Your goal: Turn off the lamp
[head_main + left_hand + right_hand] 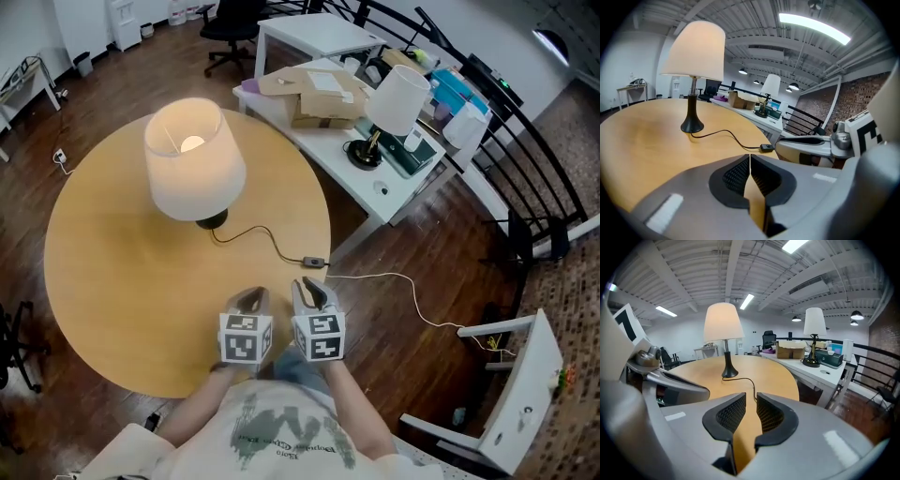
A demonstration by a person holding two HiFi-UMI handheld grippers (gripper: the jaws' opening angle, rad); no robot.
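1. The lit table lamp (194, 159) stands on the far left part of the round wooden table (112, 281), and its bulb glows through the shade.
2. Its black cord (267, 239) runs from the lamp base across the tabletop to a small inline switch (315, 262) lying near the table's right edge. That switch, not the shade, looks like the thing to work.
3. The left gripper (251, 298) hovers over the near edge of the table. Its jaws are pressed together tip to tip and hold nothing.
4. The right gripper (312, 289) is just beside it, close to the switch. Its jaws stand a narrow gap apart, with only bare tabletop showing between them.
5. In the right gripper view the cord dips behind the jaw tips. The switch probably sits there, but I cannot make it out.
6. To do the step well, I would bring the right gripper down over the switch and line one jaw tip up with the button.
7. Press straight down, so the light switch body does not skid off the table edge.
8. The left gripper could pin the cord beside the switch to steady it.
9. Ignore the second lamp (396, 98) on the white desk (394, 202); it is well apart and looks unlit.
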